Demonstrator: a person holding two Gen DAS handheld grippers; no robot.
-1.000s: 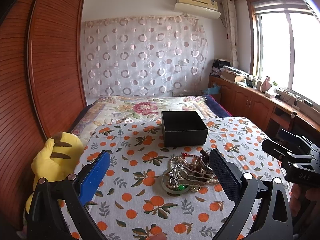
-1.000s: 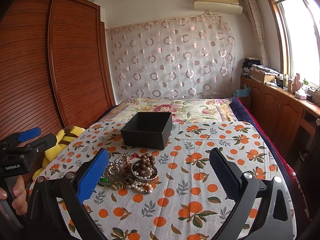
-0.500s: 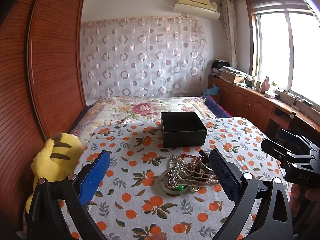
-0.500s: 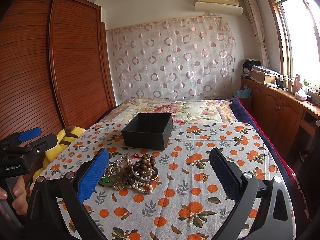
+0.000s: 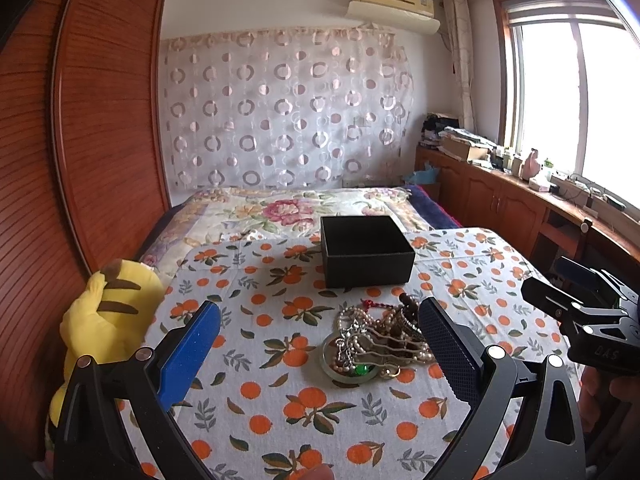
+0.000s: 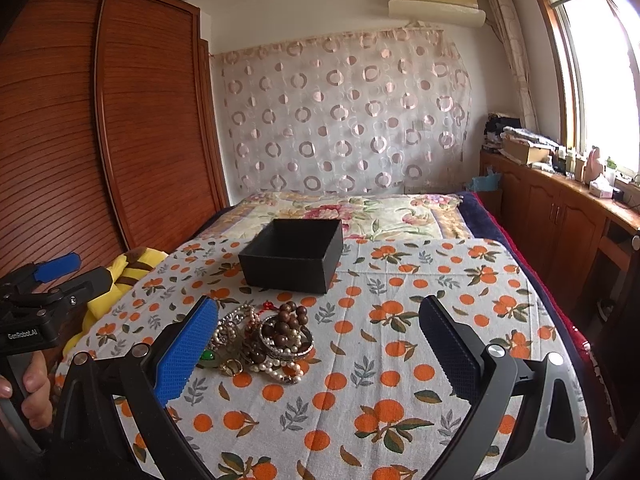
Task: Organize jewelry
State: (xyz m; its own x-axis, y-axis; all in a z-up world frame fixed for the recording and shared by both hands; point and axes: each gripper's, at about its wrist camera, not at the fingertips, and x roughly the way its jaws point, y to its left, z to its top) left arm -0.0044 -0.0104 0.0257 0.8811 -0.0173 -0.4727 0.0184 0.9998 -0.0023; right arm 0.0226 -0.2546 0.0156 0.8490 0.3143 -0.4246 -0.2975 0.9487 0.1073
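Note:
A tangled pile of jewelry [image 5: 378, 340] with pearl strands, brown beads, a silver comb and a green stone lies on the orange-patterned cloth; it also shows in the right wrist view [image 6: 264, 340]. An open black box [image 5: 366, 250] stands just behind the pile, and it shows in the right wrist view [image 6: 294, 254] too. My left gripper [image 5: 320, 344] is open and empty, with the pile near its right finger. My right gripper [image 6: 320, 344] is open and empty, with the pile beside its left finger.
A yellow plush toy [image 5: 106, 316] sits at the cloth's left edge against the wooden wardrobe [image 5: 80, 140]. A floral bedspread [image 5: 288, 208] lies behind the box. Wooden cabinets [image 6: 560, 216] run along the right wall under the window.
Both views have shifted only slightly. The jewelry pile and box have not moved, and both grippers stay open.

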